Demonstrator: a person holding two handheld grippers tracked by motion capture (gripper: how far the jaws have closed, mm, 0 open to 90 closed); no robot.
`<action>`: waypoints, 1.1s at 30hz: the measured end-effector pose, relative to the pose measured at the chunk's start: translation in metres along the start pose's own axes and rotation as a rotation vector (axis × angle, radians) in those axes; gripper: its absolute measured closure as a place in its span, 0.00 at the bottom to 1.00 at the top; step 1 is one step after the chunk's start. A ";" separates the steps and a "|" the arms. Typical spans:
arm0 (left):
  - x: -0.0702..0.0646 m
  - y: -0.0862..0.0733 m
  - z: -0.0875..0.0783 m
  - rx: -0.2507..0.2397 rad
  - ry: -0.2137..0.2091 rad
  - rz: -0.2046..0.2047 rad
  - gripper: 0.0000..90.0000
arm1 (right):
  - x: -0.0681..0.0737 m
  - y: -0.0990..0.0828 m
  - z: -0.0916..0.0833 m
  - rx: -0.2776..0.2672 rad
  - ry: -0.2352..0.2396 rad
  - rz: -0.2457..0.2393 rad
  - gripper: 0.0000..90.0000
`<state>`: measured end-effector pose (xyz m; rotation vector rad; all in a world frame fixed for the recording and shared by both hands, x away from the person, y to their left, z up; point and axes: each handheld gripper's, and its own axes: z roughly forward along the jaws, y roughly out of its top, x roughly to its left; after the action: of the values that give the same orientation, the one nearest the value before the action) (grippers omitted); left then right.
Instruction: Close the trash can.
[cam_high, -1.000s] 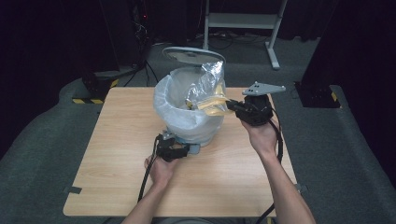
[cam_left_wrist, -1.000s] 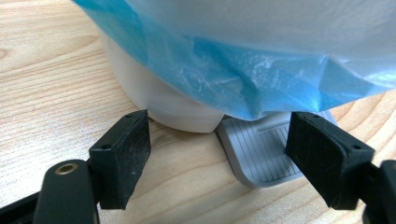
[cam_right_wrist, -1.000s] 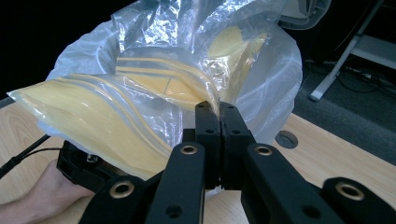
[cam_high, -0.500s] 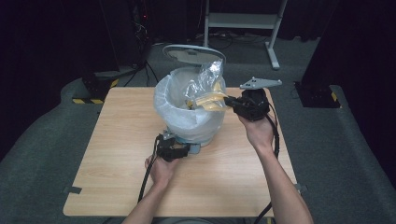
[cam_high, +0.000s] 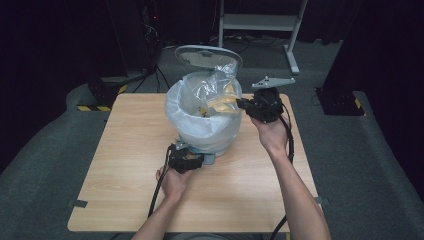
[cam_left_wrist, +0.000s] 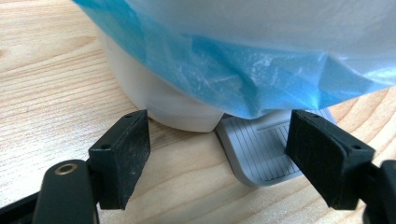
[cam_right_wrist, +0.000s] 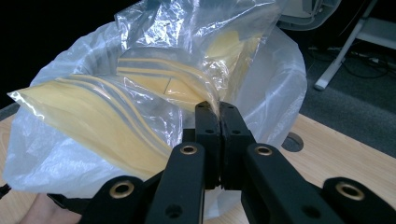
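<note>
Clear crinkled plastic packet with yellow-and-grey striped printing (cam_right_wrist: 140, 93): one item, pinched by its edge between the fully closed jaws of the right gripper (cam_right_wrist: 219, 109) and held above the mouth of the bin, apart from the liner, its loose end sagging toward the opening. Nearest the person, on the front of the pale wooden table (cam_high: 125, 190): left gripper (cam_left_wrist: 217, 154), lying low on the tabletop, jaws wide and gripping nothing, one pad on each side of the grey ribbed foot pedal (cam_left_wrist: 261, 149) at the bin's base. Whether a pad touches the pedal cannot be told. Next, mid-table: round white pedal bin (cam_left_wrist: 159, 93), upright, lined with a translucent blue-white plastic bag (cam_high: 200, 125) whose edge drapes down over the rim. Beside it, on the person's right in the high view: right gripper (cam_high: 242, 104), level with the rim, jaws toward the packet (cam_high: 220, 102). Farther back: grey oval lid (cam_high: 207, 54), standing open behind the bin. Beyond the table: dark floor, white metal frame (cam_high: 260, 22). Step in hand, by judgement: discarding the packet, now at carry-over stage. Next move calls for bringing the packet squarely over the liner's opening, then parting the right jaws so it drops inside, lid kept raised meanwhile.
</note>
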<state>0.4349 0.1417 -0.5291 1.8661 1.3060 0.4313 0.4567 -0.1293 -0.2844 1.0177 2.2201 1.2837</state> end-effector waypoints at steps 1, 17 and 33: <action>0.000 0.000 0.000 0.000 0.000 0.000 0.24 | 0.000 0.000 0.001 0.002 0.001 0.002 0.98; -0.001 0.000 0.001 0.001 -0.004 -0.005 0.24 | 0.003 0.010 0.021 0.035 -0.002 -0.003 0.98; -0.001 0.000 0.001 0.002 -0.005 -0.001 0.25 | 0.001 0.015 0.038 0.067 -0.005 0.013 0.98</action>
<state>0.4351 0.1402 -0.5290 1.8664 1.3044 0.4248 0.4854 -0.1016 -0.2907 1.0598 2.2708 1.2180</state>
